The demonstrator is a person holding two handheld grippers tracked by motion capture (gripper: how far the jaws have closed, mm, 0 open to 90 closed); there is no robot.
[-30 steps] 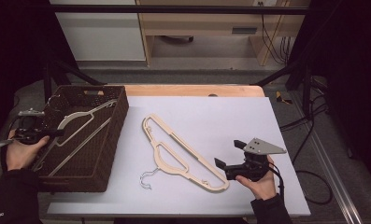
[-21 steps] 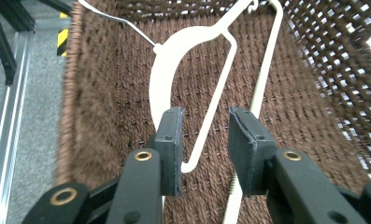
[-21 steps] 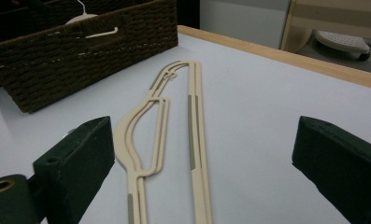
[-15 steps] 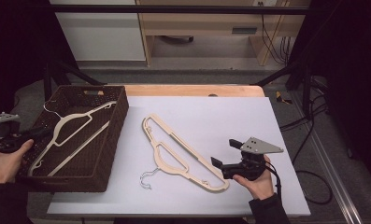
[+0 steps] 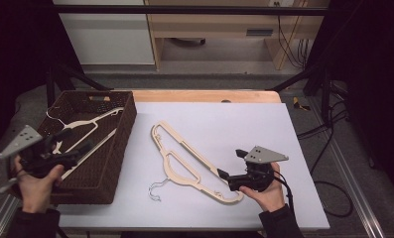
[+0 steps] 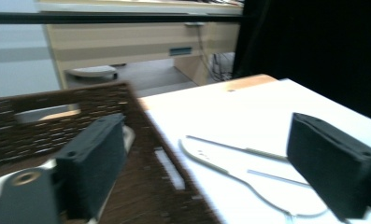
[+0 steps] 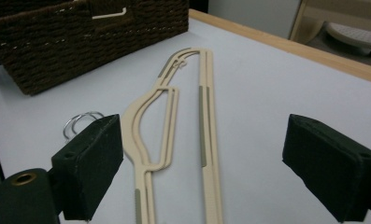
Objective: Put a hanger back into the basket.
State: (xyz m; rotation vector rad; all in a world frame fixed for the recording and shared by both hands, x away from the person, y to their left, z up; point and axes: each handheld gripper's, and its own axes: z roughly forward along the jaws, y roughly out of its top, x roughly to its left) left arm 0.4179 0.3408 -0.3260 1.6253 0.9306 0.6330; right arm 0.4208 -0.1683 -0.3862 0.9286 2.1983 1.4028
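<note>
On a white tabletop (image 5: 244, 124) edged in pale wood, a cream hanger (image 5: 194, 161) lies flat beside a dark wicker basket (image 5: 116, 148). Left gripper (image 5: 70, 148) and right gripper (image 5: 230, 163) are both released; no readable writing.

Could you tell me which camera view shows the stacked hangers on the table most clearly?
The right gripper view: the hangers on the table lie close between its open jaws. The high view shows their whole outline, small; the left gripper view catches one end.

Lab-like recording room, black curtains (image 5: 16, 54), floor cables (image 5: 333, 144) (trailing), white-topped table (image 5: 244, 124), wooden bench (image 5: 219, 25)
</note>
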